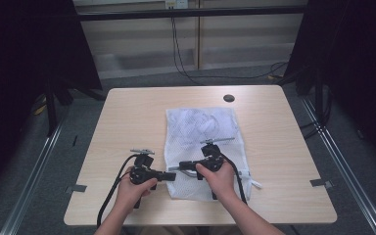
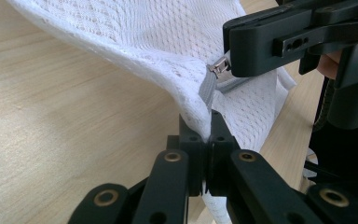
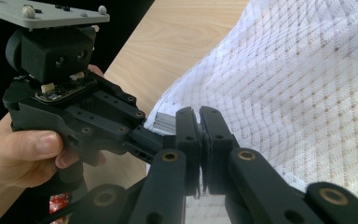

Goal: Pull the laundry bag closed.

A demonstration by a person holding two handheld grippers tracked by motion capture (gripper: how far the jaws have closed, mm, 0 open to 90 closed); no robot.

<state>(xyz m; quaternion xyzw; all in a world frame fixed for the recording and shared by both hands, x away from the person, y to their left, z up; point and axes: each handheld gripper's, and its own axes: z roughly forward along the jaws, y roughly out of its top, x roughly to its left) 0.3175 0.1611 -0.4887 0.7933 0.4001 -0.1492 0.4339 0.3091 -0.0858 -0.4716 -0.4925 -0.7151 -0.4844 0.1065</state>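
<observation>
The left gripper (image 2: pixel 209 140) was clamped on the corner of the white mesh bag (image 1: pixel 203 147), which lay on the tabletop (image 1: pixel 127 117). The zipper pull (image 2: pixel 220 67) sat just beyond its fingers, pinched by the right gripper (image 3: pixel 199 123); the zipper ran away between them.

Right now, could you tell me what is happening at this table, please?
A person is working on a white mesh laundry bag lying on the wooden table with two handheld grippers. The left gripper is shut on the bag's edge beside the grey zipper, lifting it slightly. The right gripper is shut on the metal zipper pull, seemingly ready to slide it.
</observation>
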